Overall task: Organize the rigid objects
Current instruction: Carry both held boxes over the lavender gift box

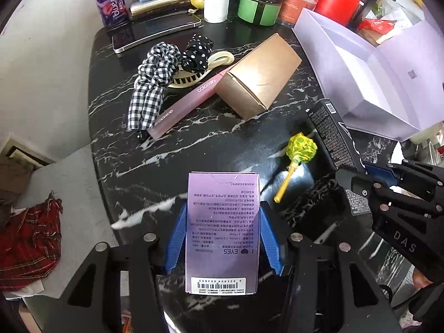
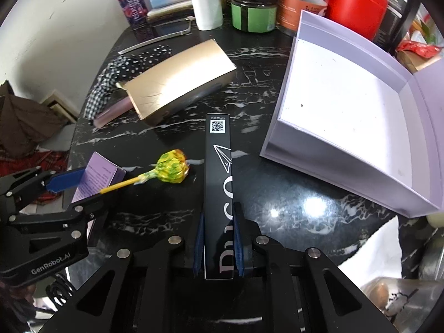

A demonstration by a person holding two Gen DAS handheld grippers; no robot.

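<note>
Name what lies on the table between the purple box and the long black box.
A yellow-wrapped lollipop lies between the purple box and the black box, clearest in the right wrist view.

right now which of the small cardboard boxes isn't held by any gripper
The gold rectangular cardboard box, lying free on the black marble table; the purple box and long black box are each clamped.

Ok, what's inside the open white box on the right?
The white box looks empty in the right wrist view: bare white floor with a few dark specks. Its near wall hides the strip of floor just behind it, so something flat there could go unseen.
</note>
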